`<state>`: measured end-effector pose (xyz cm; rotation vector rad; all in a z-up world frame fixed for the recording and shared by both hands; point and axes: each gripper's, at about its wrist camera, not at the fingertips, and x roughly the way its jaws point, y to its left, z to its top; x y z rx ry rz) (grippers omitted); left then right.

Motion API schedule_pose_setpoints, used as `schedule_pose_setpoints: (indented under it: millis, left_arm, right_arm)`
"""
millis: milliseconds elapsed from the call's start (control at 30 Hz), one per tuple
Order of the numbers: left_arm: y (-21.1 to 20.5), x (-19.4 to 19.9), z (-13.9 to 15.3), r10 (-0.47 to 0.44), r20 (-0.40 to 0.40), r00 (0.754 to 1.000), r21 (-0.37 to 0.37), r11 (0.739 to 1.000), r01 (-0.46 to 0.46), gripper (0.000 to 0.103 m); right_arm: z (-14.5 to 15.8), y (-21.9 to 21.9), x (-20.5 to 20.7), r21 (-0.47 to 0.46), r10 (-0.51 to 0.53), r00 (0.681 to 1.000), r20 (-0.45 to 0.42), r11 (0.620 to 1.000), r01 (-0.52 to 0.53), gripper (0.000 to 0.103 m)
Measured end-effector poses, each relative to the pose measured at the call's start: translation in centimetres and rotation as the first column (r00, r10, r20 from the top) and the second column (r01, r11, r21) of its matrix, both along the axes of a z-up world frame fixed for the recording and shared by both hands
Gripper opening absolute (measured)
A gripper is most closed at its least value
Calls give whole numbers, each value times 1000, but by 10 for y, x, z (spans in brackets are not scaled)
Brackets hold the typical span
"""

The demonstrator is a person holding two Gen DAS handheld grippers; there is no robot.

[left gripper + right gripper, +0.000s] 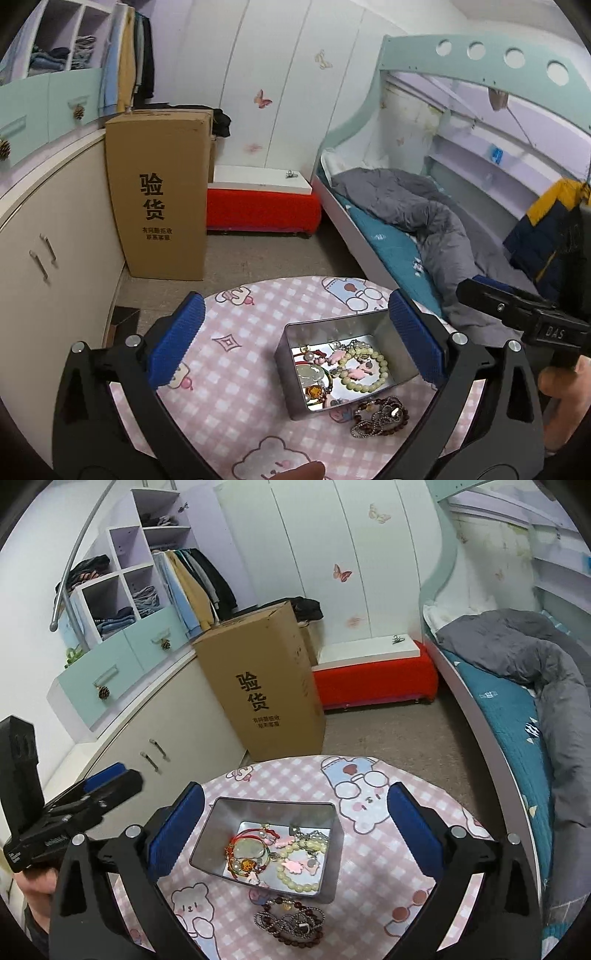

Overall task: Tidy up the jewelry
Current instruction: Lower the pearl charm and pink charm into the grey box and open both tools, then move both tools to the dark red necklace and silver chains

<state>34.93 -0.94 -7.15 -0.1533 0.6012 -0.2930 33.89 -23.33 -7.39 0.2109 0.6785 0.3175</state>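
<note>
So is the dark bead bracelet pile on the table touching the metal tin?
Cannot tell. In the right wrist view the dark bead bracelet pile lies right at the metal tin near wall; neither view shows a plain gap or contact.

White wardrobe (354, 554) with butterfly stickers; cardboard box (266, 686) beside cabinet (155, 731); bed (517, 709) right; grey floor (399, 731).

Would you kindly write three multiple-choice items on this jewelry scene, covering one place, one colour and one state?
1. Where does the dark beaded bracelet pile lie?
A. in the tin
B. on the tablecloth beside the tin
C. on the bed

2. What colour are the gripper pads?
A. blue
B. red
C. green

3. How does the right gripper stand?
A. shut on a bracelet
B. open, holding nothing
C. shut, holding nothing

Answers:
1 B, it rests outside the metal tin on the tablecloth.
2 A, both pads look blue.
3 B, its fingers are spread apart.
</note>
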Motion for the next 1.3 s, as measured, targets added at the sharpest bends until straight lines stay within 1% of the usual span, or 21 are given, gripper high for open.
schedule_pose_setpoints:
  millis: [167,367,500,767,867,1000,1100,1233,1267,1300]
  left_arm:
    - [4,-17,7,21,30,999,4,1000,-21,97]
    - [4,-40,14,20,66,998,15,1000,-21,97]
    - [5,-52,17,14,78,997,6,1000,-14,97]
    - [2,-72,15,-1,93,996,21,1000,0,97]
    - [1,-80,12,-8,95,995,37,999,4,97]
    - [2,-91,0,-9,80,997,61,998,4,97]
    - [2,-97,-14,-14,50,999,65,998,11,97]
    - [5,-100,-34,-11,1,1000,62,998,11,97]
    - [6,-100,-38,-12,-9,1000,61,998,13,97]
    - [7,-101,-44,-10,-20,1000,66,998,12,97]
  right_arm:
    - [6,-3,-8,8,-7,1000,15,1000,7,95]
    - [14,-2,-19,-4,-1,999,33,1000,1,95]
    - [19,-4,-26,-7,-1,999,47,1000,1,95]
    - [23,-10,-50,-16,11,997,72,1000,-10,95]
    - [16,-10,-63,-23,15,998,66,1000,-13,95]
    - [-4,-9,-81,-45,10,999,31,999,-9,95]
    - [-24,-5,-89,-70,16,1000,-13,997,-17,95]
    - [-52,2,-96,-68,51,997,-61,996,-56,95]
    - [-56,5,-97,-81,55,996,-68,995,-60,94]
    - [-62,10,-98,-100,60,995,-75,993,-67,88]
